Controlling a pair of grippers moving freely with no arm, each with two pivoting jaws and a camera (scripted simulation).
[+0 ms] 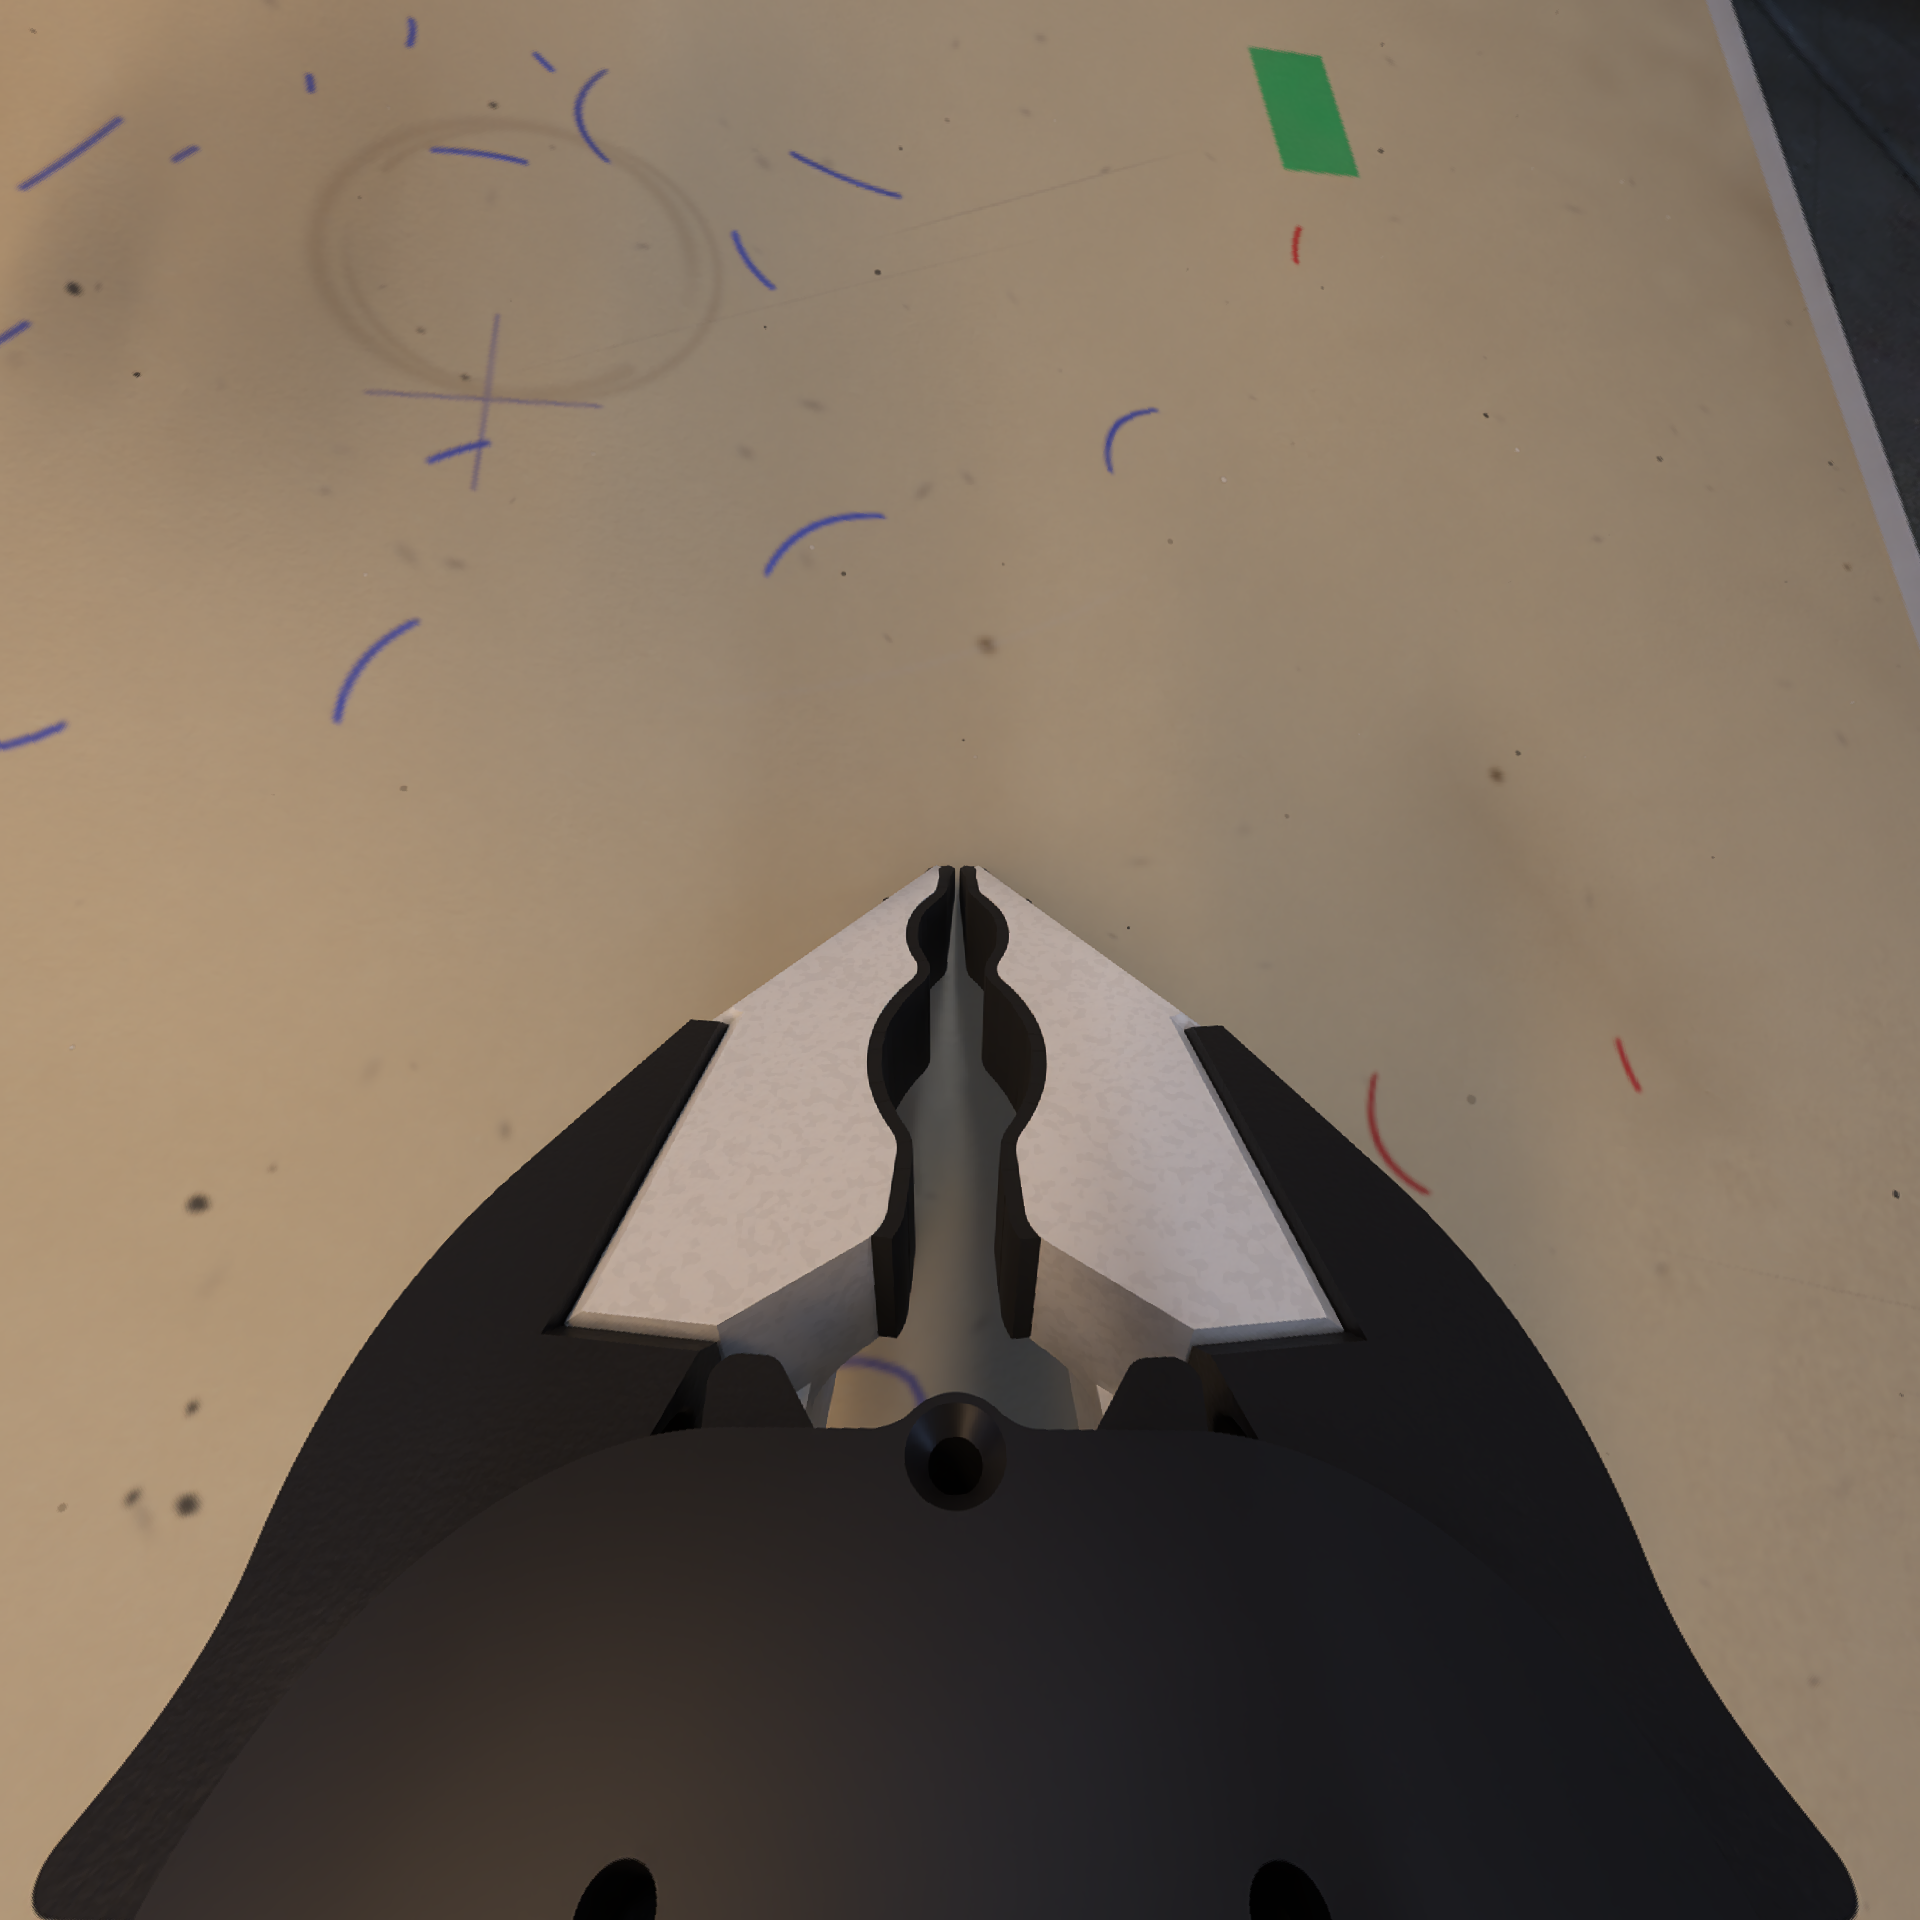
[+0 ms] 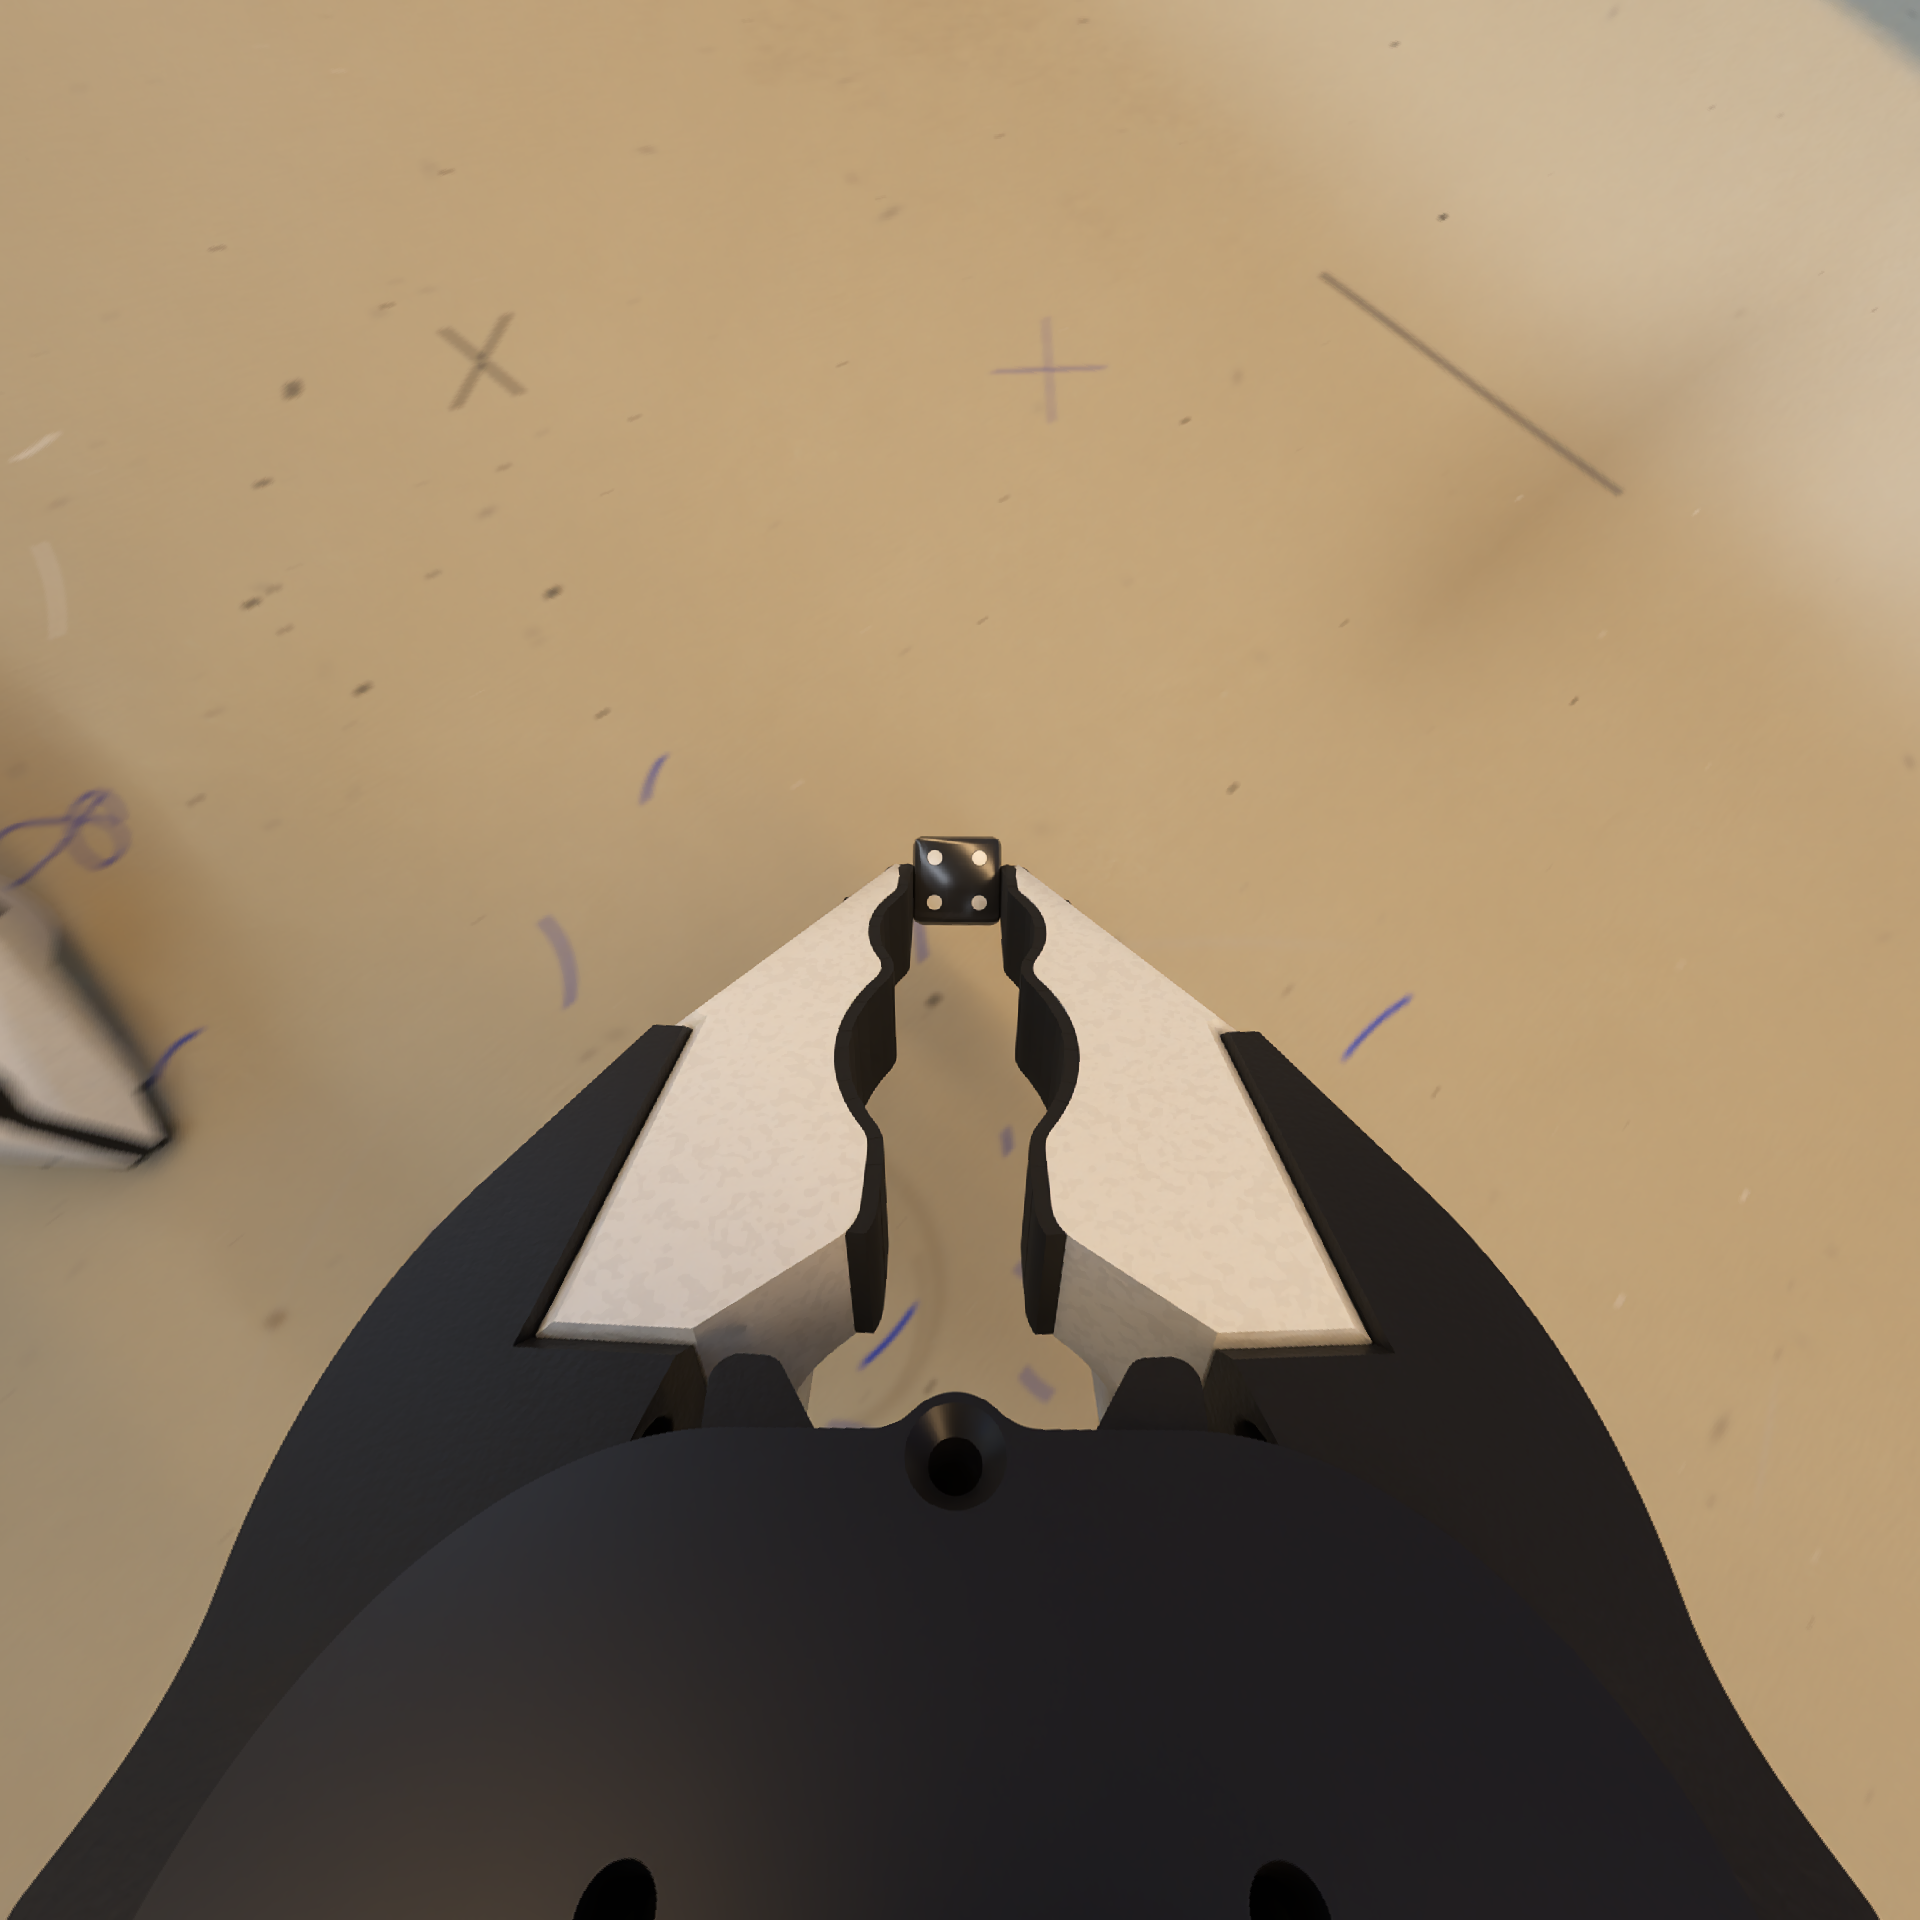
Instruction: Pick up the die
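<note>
The table (image 1: 1299,727) is a tan, matte surface, speckled with dark spots and marked with blue and red pen arcs, a faint ring stain (image 1: 514,260) and thin crosses. A flat green rectangle (image 1: 1303,112) lies beyond the ring stain, toward the table's pale edge strip (image 1: 1808,260).

The die (image 2: 957,881) is a small black cube with rounded corners, its four-pip face showing. The right gripper (image 2: 957,883) is clamped on the die at its fingertips, above the table. The left gripper (image 1: 957,873) has its scalloped black pads pressed together, holding nothing. Its blurred white finger shows to the die's left.
</note>
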